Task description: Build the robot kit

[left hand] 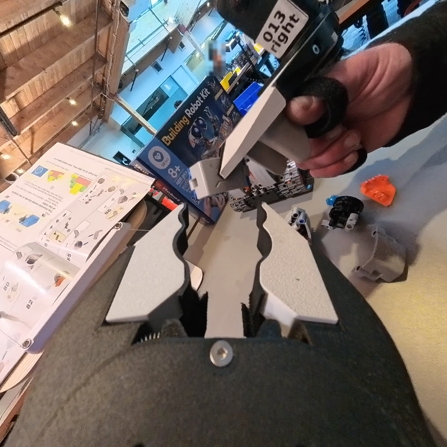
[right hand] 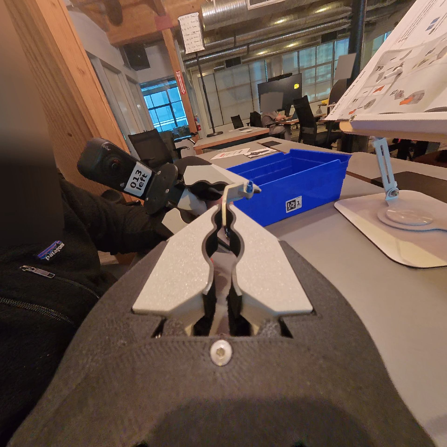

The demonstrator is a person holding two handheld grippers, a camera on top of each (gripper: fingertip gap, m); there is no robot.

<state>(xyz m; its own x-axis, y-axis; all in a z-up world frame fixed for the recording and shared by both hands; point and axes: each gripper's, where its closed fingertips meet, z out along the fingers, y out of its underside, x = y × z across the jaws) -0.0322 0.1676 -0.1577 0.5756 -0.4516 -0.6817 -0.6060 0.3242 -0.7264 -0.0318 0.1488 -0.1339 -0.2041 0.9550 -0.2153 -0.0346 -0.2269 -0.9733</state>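
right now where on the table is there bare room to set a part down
Bare grey table lies between the blue bin and the white stand base, and in front of both. Crowded: around the grey motor, black wheel piece, orange piece and half-built model by the kit box.

We're in an open loft-type office: timber post and beams, exposed ducts overhead, big gridded windows w/ blue daylight, grey desks, black chairs.
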